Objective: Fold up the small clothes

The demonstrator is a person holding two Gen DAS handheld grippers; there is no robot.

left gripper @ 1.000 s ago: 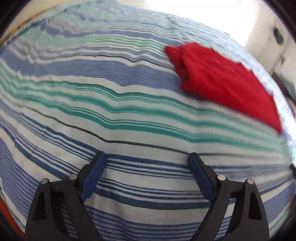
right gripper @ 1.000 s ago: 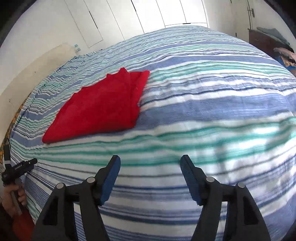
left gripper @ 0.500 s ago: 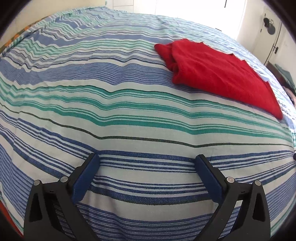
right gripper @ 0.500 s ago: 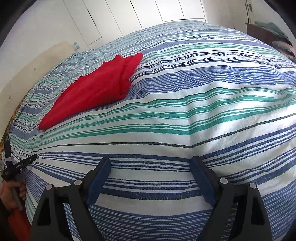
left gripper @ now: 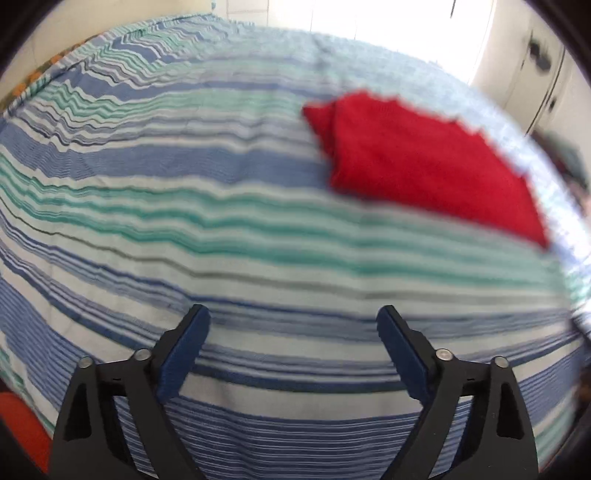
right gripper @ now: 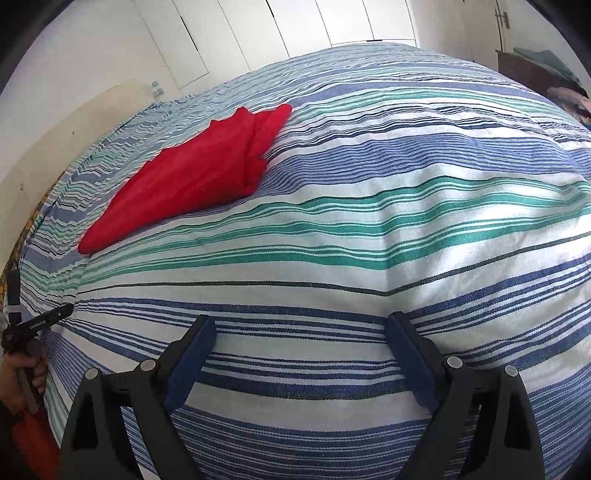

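Observation:
A red folded cloth (left gripper: 424, 162) lies flat on the striped bed cover (left gripper: 184, 206), at the upper right of the blurred left wrist view. It also shows in the right wrist view (right gripper: 195, 173), at the upper left. My left gripper (left gripper: 293, 328) is open and empty, well short of the cloth, above the cover near the bed's front edge. My right gripper (right gripper: 299, 336) is open and empty, over bare cover to the right of the cloth. The left gripper's body (right gripper: 35, 325), held in a hand, shows at the far left of the right wrist view.
White cupboard doors (right gripper: 295, 22) and a wall stand behind the bed. A dark piece of furniture with piled clothes (right gripper: 546, 74) stands at the right. A bright window (left gripper: 388, 22) lies beyond the bed in the left wrist view.
Both grippers stay open and empty. The left view has shifted and blurred, and the cloth now sits a little lower and larger in it. The right view has tilted slightly, with the cloth nearer.

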